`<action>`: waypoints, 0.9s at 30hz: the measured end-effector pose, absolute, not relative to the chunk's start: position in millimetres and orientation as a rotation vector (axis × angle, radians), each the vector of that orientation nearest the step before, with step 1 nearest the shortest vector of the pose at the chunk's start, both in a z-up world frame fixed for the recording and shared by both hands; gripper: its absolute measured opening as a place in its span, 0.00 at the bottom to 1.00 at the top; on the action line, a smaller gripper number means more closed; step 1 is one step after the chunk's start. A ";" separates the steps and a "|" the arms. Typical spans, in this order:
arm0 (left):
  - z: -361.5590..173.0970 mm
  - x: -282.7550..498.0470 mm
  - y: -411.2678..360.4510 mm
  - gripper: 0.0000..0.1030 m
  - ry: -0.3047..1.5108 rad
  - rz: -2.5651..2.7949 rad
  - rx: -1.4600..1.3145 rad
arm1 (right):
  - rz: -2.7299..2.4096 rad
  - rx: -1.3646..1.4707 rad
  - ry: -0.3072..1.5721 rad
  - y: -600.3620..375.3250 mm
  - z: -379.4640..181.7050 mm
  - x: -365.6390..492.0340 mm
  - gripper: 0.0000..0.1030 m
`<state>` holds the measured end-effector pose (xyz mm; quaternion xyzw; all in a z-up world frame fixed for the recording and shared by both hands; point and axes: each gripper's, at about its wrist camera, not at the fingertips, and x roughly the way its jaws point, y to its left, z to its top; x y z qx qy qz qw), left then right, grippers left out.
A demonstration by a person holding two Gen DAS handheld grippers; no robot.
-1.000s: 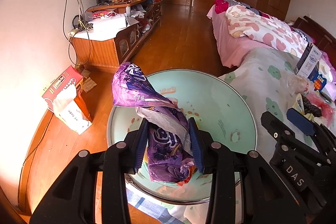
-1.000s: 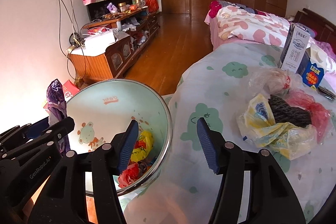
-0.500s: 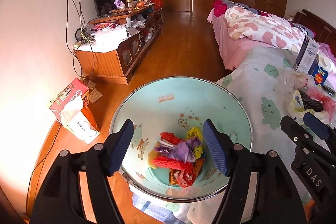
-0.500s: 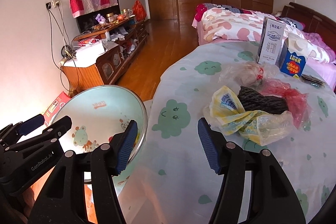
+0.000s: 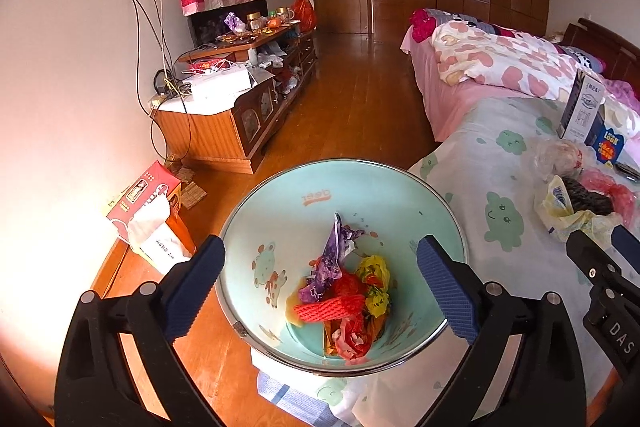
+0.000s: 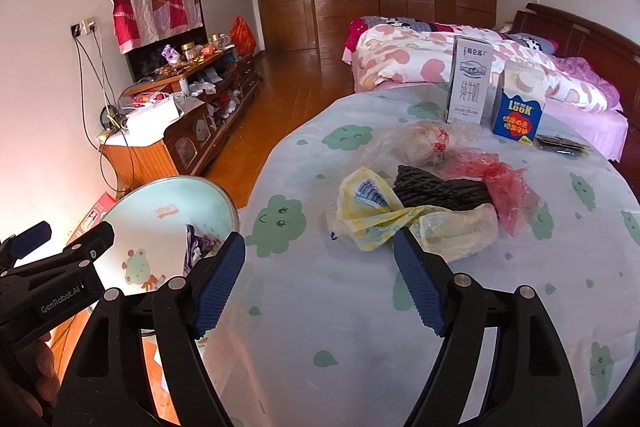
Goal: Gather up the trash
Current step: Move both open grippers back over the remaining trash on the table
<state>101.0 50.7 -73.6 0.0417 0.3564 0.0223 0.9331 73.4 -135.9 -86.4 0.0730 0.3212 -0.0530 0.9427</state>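
1. My left claw (image 5: 320, 281) has just been opening wide over the bin (image 5: 280, 211), with nothing in it.
2. The purple wrapper (image 5: 334, 255) lies inside the bin.
3. My right claw (image 6: 320, 281) has been opening too, empty, just before the yellow bag (image 6: 376, 211) on the desk (image 6: 340, 307).

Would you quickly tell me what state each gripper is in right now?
Left gripper: open, empty, jaws just opening over the trash bin.
Right gripper: open, empty, jaws just opening above the table.
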 end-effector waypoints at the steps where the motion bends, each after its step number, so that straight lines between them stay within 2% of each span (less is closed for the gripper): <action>1: -73.2 99.5 48.2 0.93 0.727 0.042 0.090 | -0.115 0.154 0.655 -139.9 -85.8 70.5 0.74; 27: -84.1 53.3 -37.3 0.94 0.735 -0.121 0.200 | -0.301 0.232 0.631 -247.9 -89.5 2.8 0.75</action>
